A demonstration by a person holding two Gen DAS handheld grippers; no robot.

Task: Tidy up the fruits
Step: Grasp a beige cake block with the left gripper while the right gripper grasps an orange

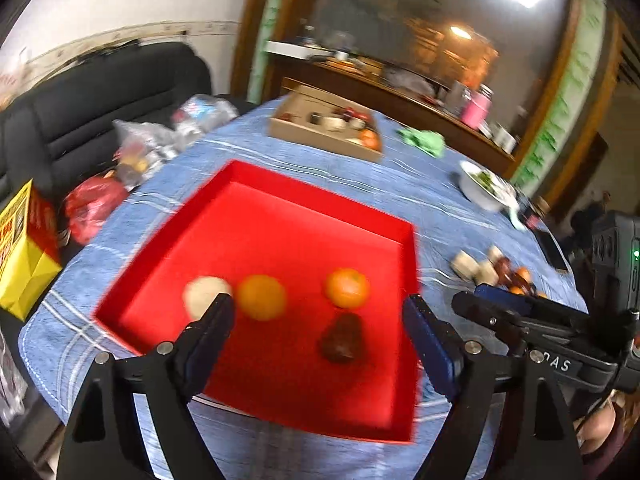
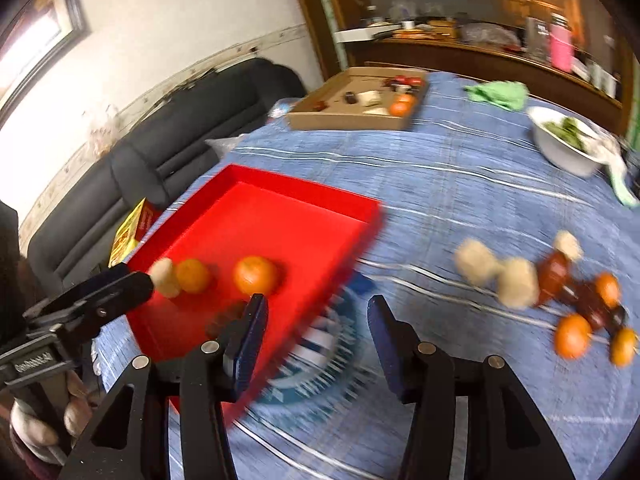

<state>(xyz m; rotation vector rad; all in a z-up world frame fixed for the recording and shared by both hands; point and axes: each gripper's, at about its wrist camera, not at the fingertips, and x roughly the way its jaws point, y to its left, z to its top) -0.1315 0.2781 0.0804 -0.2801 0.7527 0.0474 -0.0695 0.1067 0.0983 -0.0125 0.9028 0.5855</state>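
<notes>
A red tray (image 1: pixel 320 188) (image 2: pixel 304 196) lies on the blue tablecloth. In it are two oranges (image 1: pixel 262 297) (image 1: pixel 347 287), a pale round fruit (image 1: pixel 202 295) and a dark brown fruit (image 1: pixel 343 338). My left gripper (image 1: pixel 318 312) is open and empty above the tray's near part. My right gripper (image 2: pixel 318 312) is open and empty over the tray's right edge. A loose heap of pale fruits (image 2: pixel 478 262), brown fruits (image 2: pixel 554 274) and oranges (image 2: pixel 573 336) lies on the cloth to the right.
A cardboard box (image 1: pixel 320 136) with small items stands at the back. A white bowl with greens (image 2: pixel 560 148), a green cloth (image 2: pixel 500 94) and a phone (image 1: pixel 554 250) lie to the right. A black sofa (image 1: pixel 100 92) with bags stands left of the table.
</notes>
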